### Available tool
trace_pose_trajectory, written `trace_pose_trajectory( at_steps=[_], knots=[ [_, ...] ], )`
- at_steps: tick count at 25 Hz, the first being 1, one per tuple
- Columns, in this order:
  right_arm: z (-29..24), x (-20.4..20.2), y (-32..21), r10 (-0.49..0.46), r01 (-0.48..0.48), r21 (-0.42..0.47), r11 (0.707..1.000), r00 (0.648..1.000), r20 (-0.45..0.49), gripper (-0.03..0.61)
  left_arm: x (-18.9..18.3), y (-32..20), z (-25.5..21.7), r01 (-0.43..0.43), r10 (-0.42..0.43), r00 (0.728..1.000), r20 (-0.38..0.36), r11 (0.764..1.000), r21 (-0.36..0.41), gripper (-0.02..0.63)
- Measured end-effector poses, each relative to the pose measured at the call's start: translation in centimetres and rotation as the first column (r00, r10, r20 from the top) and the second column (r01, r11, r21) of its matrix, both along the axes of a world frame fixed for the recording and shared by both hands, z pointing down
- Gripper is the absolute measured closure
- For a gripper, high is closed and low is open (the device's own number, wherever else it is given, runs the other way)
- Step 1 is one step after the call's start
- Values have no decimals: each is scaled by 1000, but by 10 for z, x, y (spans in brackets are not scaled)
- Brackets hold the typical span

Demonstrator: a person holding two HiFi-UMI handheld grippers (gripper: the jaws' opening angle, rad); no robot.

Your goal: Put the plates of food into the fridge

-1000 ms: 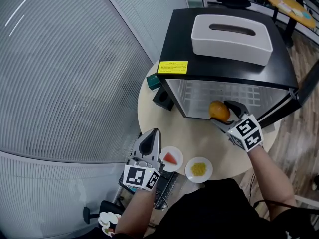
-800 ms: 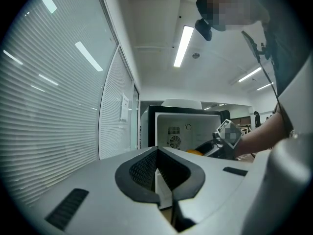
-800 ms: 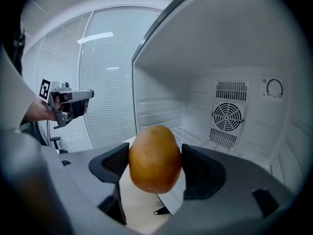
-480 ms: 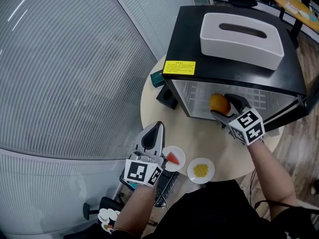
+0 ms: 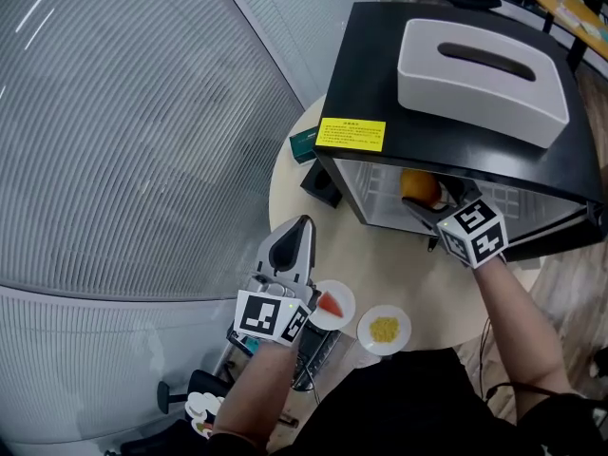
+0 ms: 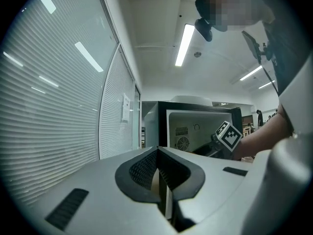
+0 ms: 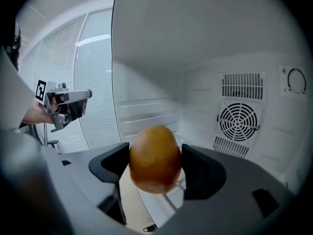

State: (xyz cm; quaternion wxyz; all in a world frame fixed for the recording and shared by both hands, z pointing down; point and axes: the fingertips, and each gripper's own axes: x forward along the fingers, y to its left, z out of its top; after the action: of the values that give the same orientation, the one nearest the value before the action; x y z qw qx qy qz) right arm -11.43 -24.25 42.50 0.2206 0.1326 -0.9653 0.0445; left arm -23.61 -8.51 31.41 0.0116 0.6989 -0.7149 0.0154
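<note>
At the left, the left tool (image 6: 161, 180) is lifted off the surface with its jaws pressed together on nothing. It points towards the fridge.

Just to the right of it, near the front edge of the round beige surface (image 5: 399, 264), are two dishes. One is a small white plate carrying a red wedge of food (image 5: 330, 304) and the other is a small white plate carrying a heap of yellow food (image 5: 384, 330). They lie side by side, apart from each other. Neither tool touches them, and they are well apart from the fridge opening.

Further right is the black box-shaped mini fridge (image 5: 427, 84). It stands on the same surface with a white rectangular tissue box (image 5: 484, 69) on its roof, and its door is open, showing a white interior.

At the right, the right tool (image 7: 155, 165) reaches into that opening. Its jaws are clamped on either side of a round orange-coloured fruit (image 7: 154, 159). The fruit is held above the wire shelf, inside or just at the mouth of the compartment, and has not been set down.

I judge the task to be at an early stage. The fruit is about to be stored, but no plate is in the fridge as far as the views show, so both plates are left to carry over. The left tool is the closer one to them and is free.
</note>
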Motion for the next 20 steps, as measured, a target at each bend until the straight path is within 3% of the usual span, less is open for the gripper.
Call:
trace_pose_trajectory(
  at_steps=[10, 20],
  knots=[
    [8, -18, -24, -2, 2, -5, 1000, 1000, -12, 229, -15, -22, 4, 22, -22, 1000, -20, 1000, -2, 609],
    [0, -36, -49, 2, -2, 18, 1000, 1000, 1, 229, -29, -13, 18, 70, -71, 997, -28, 997, -37, 609]
  ],
)
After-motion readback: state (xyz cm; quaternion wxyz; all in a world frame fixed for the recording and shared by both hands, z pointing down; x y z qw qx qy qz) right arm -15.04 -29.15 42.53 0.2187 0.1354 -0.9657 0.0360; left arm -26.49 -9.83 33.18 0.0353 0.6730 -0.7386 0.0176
